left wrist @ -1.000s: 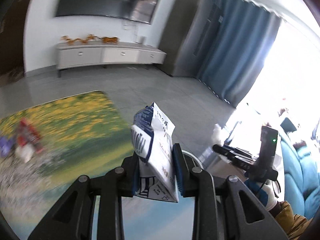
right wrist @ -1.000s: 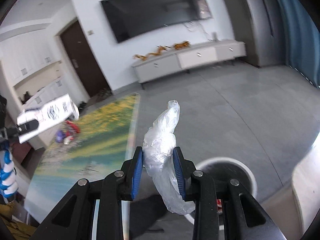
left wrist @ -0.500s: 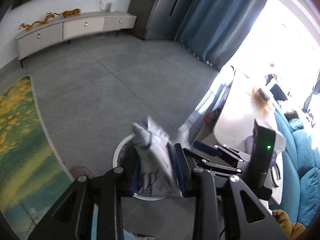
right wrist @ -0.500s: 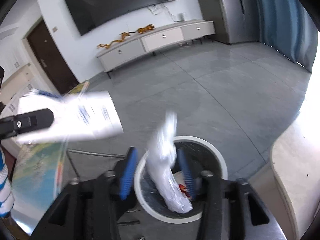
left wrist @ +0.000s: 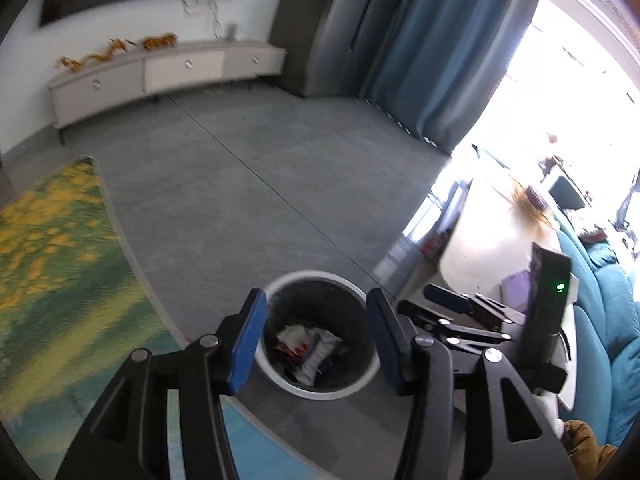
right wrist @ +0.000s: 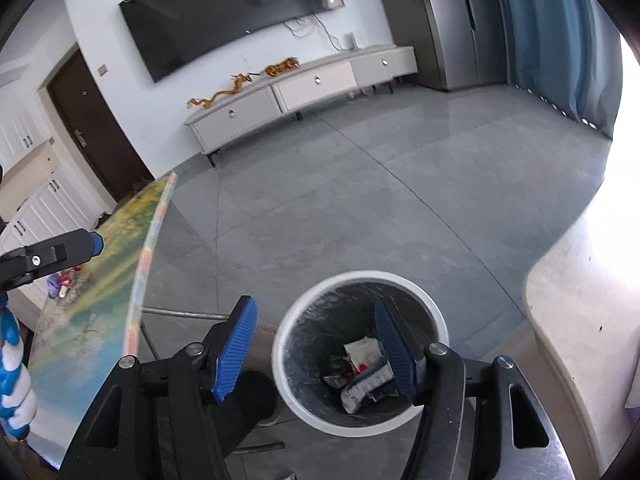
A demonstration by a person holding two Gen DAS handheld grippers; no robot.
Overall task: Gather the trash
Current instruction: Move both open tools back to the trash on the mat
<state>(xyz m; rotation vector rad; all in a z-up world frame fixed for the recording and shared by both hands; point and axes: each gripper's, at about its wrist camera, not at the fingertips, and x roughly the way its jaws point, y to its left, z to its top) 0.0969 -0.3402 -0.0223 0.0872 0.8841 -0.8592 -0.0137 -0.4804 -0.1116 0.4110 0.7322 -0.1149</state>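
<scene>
A round white-rimmed trash bin (left wrist: 280, 376) with a black liner stands on the grey floor; it also shows in the right wrist view (right wrist: 288, 384). Crumpled wrappers and a carton (left wrist: 310, 350) lie at its bottom, seen too in the right wrist view (right wrist: 366, 376). My left gripper (left wrist: 316, 336) is open and empty above the bin. My right gripper (right wrist: 316, 348) is open and empty over the bin's left rim. The right gripper's arm (left wrist: 472, 316) shows at the right of the left wrist view.
A table with a yellow-green landscape print (left wrist: 52, 264) lies to the left; some small trash (right wrist: 64, 280) sits on it. A pale curved table (right wrist: 580, 304) and a teal sofa (left wrist: 612, 320) are to the right. A TV cabinet (right wrist: 304, 92) stands at the far wall.
Both grippers moved from over the table to above the bin and opened. The milk carton left my left gripper and the plastic bag left my right gripper; both are gone from the jaws.
</scene>
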